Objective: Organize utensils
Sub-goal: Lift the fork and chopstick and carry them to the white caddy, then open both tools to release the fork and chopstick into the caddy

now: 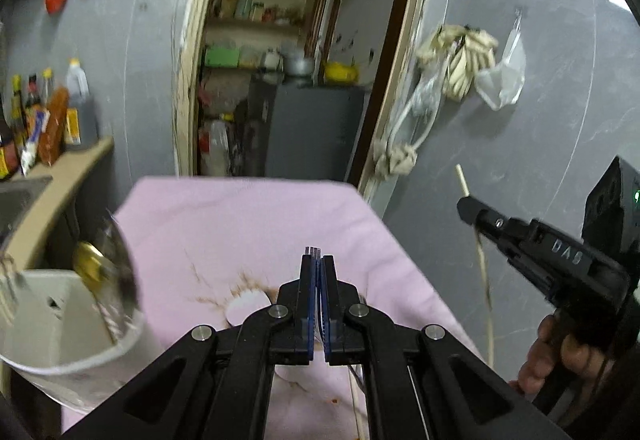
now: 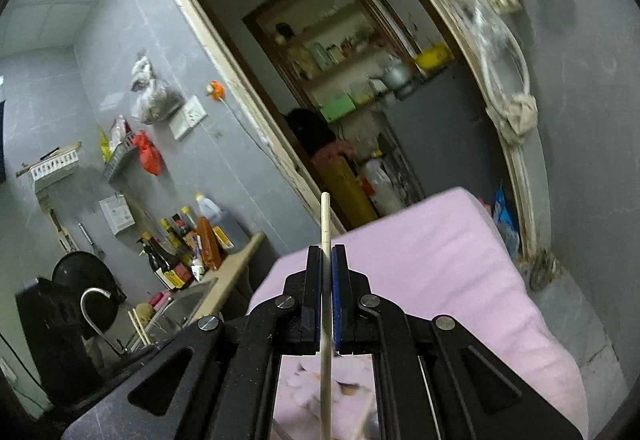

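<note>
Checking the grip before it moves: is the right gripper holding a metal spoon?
No, the right gripper is shut on a pale wooden chopstick.

Utensil holder (image 1: pixel 60 324) at lower left blurred, cut by frame edge; contents smeared, unidentifiable. Chopstick (image 2: pixel 326 304) lower end runs off bottom edge. Thin object between left jaws mostly hidden, only its tip showing.

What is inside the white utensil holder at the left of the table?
In the white utensil holder, a metal ladle leans with its bowl up, plus blurred thin utensils. The holder's wall hides its lower part.
</note>
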`<state>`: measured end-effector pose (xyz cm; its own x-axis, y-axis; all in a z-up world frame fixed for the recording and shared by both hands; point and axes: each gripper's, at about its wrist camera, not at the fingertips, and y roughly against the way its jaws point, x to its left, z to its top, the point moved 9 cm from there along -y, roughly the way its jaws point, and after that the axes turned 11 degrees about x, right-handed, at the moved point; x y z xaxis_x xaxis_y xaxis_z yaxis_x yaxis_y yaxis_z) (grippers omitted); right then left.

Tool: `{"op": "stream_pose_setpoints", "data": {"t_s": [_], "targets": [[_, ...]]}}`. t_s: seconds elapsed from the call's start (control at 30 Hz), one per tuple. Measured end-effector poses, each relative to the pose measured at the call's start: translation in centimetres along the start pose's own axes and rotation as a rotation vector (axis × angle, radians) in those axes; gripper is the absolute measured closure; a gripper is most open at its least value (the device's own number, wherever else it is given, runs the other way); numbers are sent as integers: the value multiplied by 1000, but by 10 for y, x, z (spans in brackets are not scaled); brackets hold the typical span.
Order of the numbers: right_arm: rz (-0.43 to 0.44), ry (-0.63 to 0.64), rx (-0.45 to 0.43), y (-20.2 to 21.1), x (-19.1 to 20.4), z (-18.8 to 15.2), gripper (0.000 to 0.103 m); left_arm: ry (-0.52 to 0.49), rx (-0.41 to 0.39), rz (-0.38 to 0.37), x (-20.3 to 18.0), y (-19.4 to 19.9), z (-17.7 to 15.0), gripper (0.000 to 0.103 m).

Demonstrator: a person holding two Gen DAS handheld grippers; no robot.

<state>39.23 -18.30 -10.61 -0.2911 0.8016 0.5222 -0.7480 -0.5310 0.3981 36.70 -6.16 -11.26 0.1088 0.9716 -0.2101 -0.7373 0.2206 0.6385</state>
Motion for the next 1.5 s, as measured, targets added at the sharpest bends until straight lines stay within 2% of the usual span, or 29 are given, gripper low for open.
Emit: {"op": "stream_pose_setpoints", "data": {"t_s": [0.2,0.43,0.6,0.83,0.97,1.07,1.5], "targets": [[40,69,-54,7,64,18,99,-8,-88,15,23,50,32,100],[139,98,-139,-6,136,39,99,-4,-186,76,64,111,63,100],[216,103,-177,-36,184,41,99,24,-257,179,117,155,79,100],[249,111,-174,-80,227,18,99,107,-306,346,199,196,78,100],[226,129,-152,-101,233,1,99,137,-293,413,232,195,70,100],[191,142,-139,-110,229,-8,99,139,-276,441,244,186,64,100],[135,173,-112,-123,216,-27,99,95,-198,447,237,145,38,100]]}}
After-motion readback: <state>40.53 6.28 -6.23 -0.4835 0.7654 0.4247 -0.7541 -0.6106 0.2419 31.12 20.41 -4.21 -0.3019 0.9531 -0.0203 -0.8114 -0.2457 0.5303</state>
